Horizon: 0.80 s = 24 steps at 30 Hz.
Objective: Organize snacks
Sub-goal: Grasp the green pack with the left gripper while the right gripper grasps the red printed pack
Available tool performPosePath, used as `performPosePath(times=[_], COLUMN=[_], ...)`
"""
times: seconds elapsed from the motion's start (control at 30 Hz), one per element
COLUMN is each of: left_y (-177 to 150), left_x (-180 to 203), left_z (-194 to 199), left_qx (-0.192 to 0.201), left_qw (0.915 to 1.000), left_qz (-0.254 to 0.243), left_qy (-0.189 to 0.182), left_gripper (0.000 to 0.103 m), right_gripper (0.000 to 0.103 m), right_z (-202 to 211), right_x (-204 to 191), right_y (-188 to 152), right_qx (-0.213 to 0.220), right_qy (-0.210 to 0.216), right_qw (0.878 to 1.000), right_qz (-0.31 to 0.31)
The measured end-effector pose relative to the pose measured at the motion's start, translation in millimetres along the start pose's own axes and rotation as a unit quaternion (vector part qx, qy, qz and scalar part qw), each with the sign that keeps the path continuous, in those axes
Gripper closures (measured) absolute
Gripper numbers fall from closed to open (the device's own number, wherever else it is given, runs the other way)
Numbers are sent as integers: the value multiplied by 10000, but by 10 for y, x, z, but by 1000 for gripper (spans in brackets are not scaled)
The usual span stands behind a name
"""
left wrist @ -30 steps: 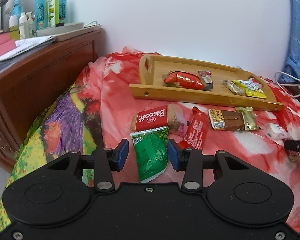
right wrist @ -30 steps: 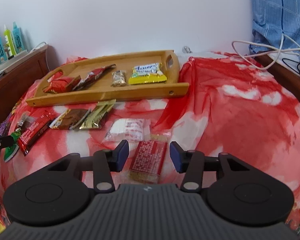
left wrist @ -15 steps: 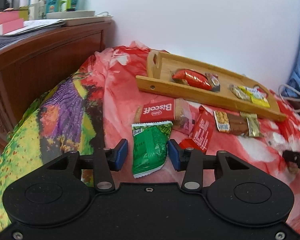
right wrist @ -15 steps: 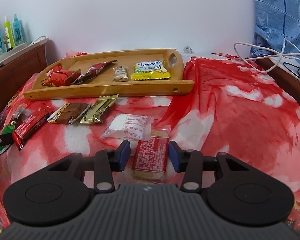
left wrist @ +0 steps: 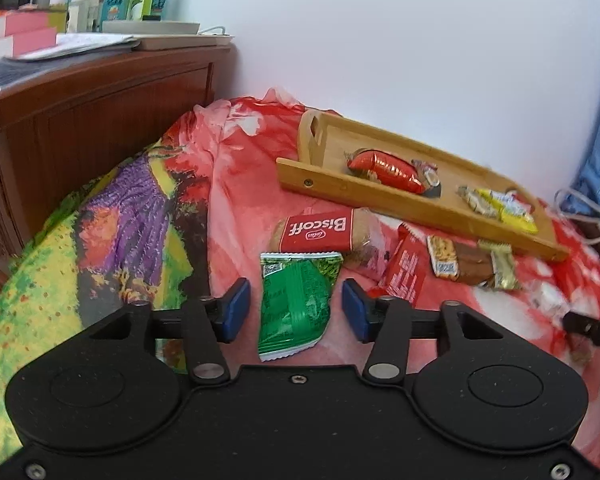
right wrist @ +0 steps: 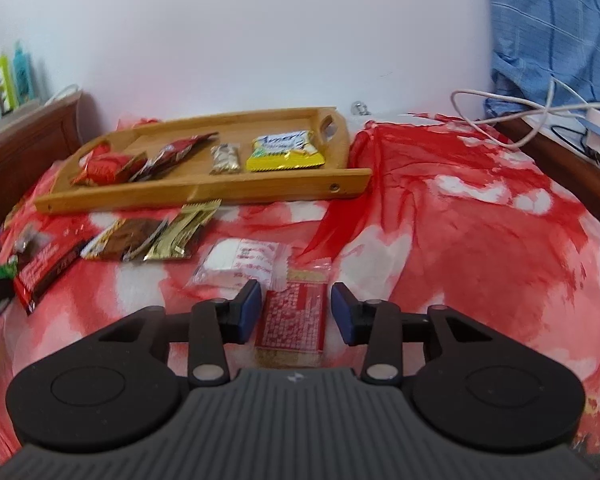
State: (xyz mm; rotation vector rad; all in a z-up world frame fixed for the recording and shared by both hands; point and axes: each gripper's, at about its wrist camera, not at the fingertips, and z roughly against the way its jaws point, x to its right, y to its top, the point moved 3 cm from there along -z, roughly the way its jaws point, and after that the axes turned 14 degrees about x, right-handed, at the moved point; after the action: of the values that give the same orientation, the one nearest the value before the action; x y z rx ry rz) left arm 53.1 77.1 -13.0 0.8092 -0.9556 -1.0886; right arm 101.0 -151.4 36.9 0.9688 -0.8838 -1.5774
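Note:
My left gripper (left wrist: 296, 308) is open, its pads on either side of a green snack packet (left wrist: 296, 304) lying on the bed. Behind it lie a red Biscoff pack (left wrist: 320, 230) and a red bar (left wrist: 408, 272). My right gripper (right wrist: 294, 312) is open around a red-and-white cracker packet (right wrist: 296, 316). A clear packet with a white snack (right wrist: 240, 264) lies just beyond it. A wooden tray (right wrist: 204, 194) at the back holds a red packet (right wrist: 104, 168), a yellow packet (right wrist: 284, 152) and others; it also shows in the left wrist view (left wrist: 380, 200).
A brown and a gold packet (right wrist: 156, 236) lie in front of the tray. A wooden dresser (left wrist: 80, 120) with bottles and papers stands on the left. A white cable (right wrist: 520, 116) and blue cloth (right wrist: 556, 32) are at the far right. The bedspread (right wrist: 480, 240) is red and rumpled.
The left gripper has swung left and closer over the green packet. The right gripper has moved slightly forward and lower over the cracker packet. Both stayed open.

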Motion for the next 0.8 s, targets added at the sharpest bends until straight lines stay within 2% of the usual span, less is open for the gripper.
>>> performPosePath(times=[0.23,0.3,0.4,0.57,0.67,0.8], left_y=[-20,-21,-21,-17,-18,-31], left_x=[-9,-3,-1,8,38,77], left_z=[-37,-27,-10,14,36,58], left_qx=[-16,28,57,105,150,178], left_qw=[9999,9999,10000,9999,9998,9994], left_qz=[-86,-84,-54,-90,-162,-289], left_qy=[68,48,41,27,2,-25], left_gripper=[57,67,67,68,68,69], right_gripper=[43,44,45,60,64,64], right_z=[-6,-2,2,23,43,60], right_x=[-42,-74,-96,-71,-54,-62], right_y=[-33,-43,-48,-29,-21,-29], right_qx=[-33,-31,-29,-31,-24,-29], right_qy=[18,58,85,75,58,46], right_qw=[9999,9997,9996,9999,9999,9999], right_qz=[144,222,264,151,106,150])
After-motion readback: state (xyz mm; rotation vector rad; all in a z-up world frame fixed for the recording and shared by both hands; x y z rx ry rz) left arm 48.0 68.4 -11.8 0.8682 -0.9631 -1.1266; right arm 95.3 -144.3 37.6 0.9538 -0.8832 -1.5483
